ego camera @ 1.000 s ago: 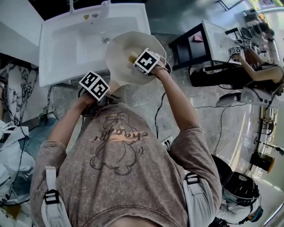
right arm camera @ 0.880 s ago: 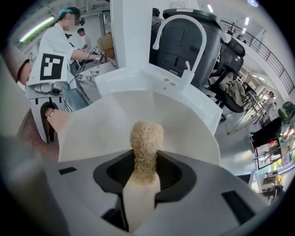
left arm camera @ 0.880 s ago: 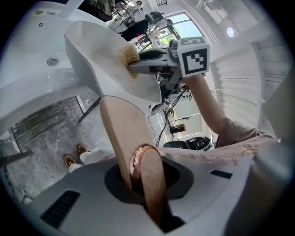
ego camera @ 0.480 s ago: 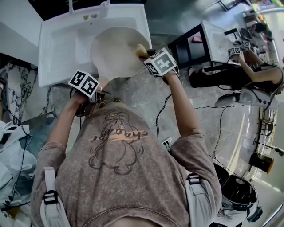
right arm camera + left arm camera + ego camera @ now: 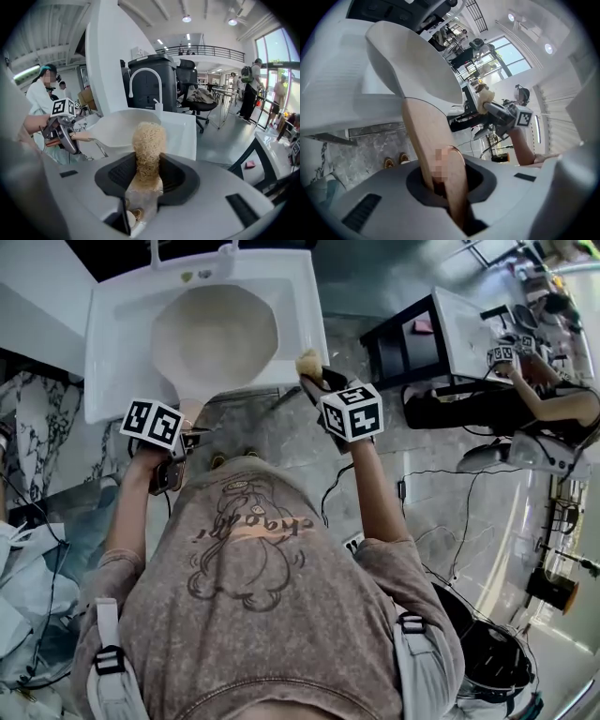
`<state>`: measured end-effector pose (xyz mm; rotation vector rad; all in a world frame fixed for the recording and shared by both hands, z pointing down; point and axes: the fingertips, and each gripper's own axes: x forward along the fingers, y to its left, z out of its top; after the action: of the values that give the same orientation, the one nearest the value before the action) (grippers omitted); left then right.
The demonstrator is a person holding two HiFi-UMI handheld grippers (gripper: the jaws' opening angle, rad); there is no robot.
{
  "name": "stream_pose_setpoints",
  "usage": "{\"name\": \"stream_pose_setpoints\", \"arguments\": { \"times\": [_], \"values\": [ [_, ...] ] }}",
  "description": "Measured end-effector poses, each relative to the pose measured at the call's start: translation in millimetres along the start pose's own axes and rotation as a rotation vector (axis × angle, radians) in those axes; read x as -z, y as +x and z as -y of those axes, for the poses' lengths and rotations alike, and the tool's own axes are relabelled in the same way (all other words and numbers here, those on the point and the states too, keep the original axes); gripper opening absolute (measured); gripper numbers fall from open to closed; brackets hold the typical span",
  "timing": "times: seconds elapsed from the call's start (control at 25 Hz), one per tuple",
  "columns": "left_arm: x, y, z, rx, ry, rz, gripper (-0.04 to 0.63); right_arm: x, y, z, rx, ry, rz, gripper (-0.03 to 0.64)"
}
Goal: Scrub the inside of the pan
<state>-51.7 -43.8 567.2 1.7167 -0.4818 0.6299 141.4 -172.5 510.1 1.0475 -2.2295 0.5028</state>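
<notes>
A cream pan (image 5: pixel 216 338) hangs tilted over the white sink (image 5: pixel 300 306), its inside facing up. Its wooden handle (image 5: pixel 190 414) runs back to my left gripper (image 5: pixel 176 454), which is shut on it. The left gripper view shows the handle (image 5: pixel 424 140) clamped between the jaws (image 5: pixel 440 173) and the pan's (image 5: pixel 412 61) pale underside. My right gripper (image 5: pixel 323 390) is shut on a tan fibre scrubber (image 5: pixel 308 364), held to the right of the pan and apart from it. In the right gripper view the scrubber (image 5: pixel 148 145) stands up between the jaws (image 5: pixel 147 164), with the pan (image 5: pixel 119 131) behind it.
A faucet (image 5: pixel 145 86) rises at the back of the sink (image 5: pixel 183 126). A black side table (image 5: pixel 403 334) stands to the right, and beyond it sits another person (image 5: pixel 534 390) with grippers. Cables cross the marble floor (image 5: pixel 450 502). Plastic bags (image 5: pixel 28 559) lie at the left.
The pan has swung left and farther out over the sink with my left gripper. My right gripper has drawn the scrubber out of the pan, to the right.
</notes>
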Motion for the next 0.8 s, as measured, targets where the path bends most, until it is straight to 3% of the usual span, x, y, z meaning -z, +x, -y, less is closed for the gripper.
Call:
{"name": "stream_pose_setpoints", "arguments": {
  "times": [0.4,0.8],
  "values": [
    [-7.9,-35.8,-20.9,-0.133,-0.011,0.134,0.046,27.2,2.4,-35.3,0.022,0.211,0.125,0.156],
    [-4.6,-43.2,-25.0,-0.108,-0.065,0.174,0.046,41.4,19.6,-52.8,-0.008,0.229,0.093,0.156]
  ]
}}
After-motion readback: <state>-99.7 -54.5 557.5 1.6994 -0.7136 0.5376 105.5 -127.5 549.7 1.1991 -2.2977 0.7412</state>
